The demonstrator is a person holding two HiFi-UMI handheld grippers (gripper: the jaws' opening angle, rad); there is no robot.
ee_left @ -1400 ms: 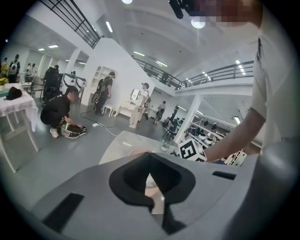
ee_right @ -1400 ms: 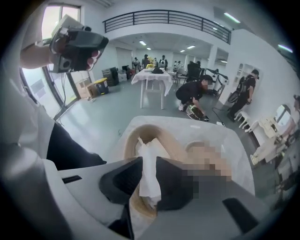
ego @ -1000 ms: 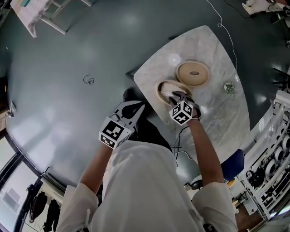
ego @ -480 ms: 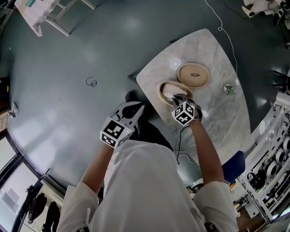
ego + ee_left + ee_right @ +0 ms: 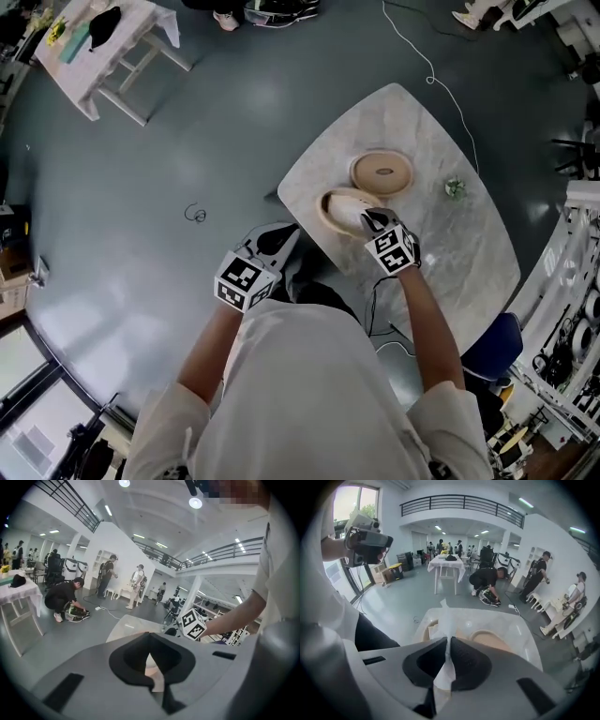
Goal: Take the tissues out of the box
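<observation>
A round wooden tissue box [image 5: 328,206] stands open on the marble table [image 5: 450,244], with its lid [image 5: 382,173] lying beside it. My right gripper [image 5: 367,217] sits over the box, shut on a white tissue [image 5: 445,620] that rises from the box [image 5: 430,630] and passes between its jaws [image 5: 446,644]. My left gripper [image 5: 286,236] hangs off the table's near-left edge with its jaws shut and nothing held. In the left gripper view [image 5: 150,641] only a pale patch shows past the closed jaws.
A small green object [image 5: 456,187] lies on the table's right side. A white cable [image 5: 441,84] trails off the far edge. A white side table [image 5: 103,47] stands far left, and people stand or crouch in the hall behind.
The head view has shifted, so the table sits lower and more central. My right gripper stays at the box with the tissue; my left gripper holds its place.
</observation>
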